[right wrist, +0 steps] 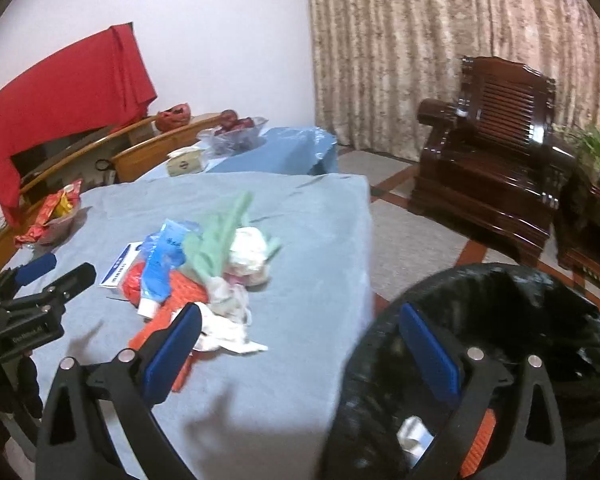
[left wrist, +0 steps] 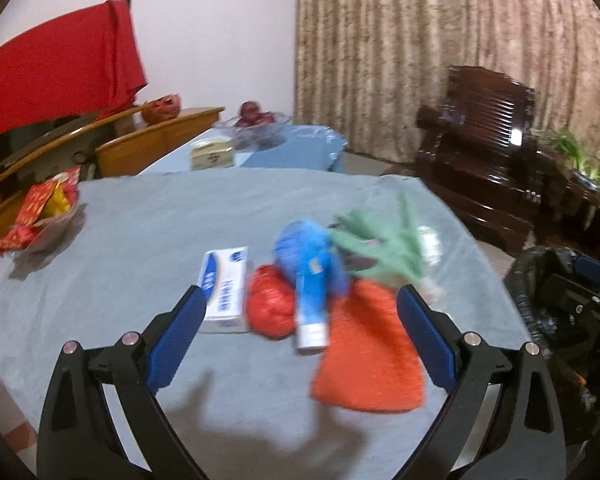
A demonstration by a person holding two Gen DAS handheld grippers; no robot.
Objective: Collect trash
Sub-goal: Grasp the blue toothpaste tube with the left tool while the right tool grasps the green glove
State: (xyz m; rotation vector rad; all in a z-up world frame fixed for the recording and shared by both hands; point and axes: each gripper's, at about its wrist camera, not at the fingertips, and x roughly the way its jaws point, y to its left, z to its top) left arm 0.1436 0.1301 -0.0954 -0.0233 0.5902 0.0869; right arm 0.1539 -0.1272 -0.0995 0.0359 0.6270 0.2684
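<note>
A heap of trash lies on the grey-blue tablecloth [left wrist: 140, 240]: a white and blue box [left wrist: 224, 288], a red mesh ball [left wrist: 270, 308], a blue tube in blue plastic [left wrist: 310, 276], a green bag [left wrist: 380, 244] and orange netting [left wrist: 368, 356]. My left gripper [left wrist: 302, 320] hovers open just before the heap with nothing between its fingers. My right gripper [right wrist: 300, 344] is open and empty, its right finger over the black-lined bin [right wrist: 520, 312] beside the table. White crumpled paper [right wrist: 224, 324] lies near its left finger. The left gripper [right wrist: 66, 268] shows at the left edge.
A bowl of red snack packets [left wrist: 44, 216] sits at the table's left edge. Behind stand a second table with a tissue box [left wrist: 213, 154] and a fruit bowl [left wrist: 256, 124]. A dark wooden armchair [right wrist: 492, 152] is on the right. White scraps [right wrist: 414, 434] lie in the bin.
</note>
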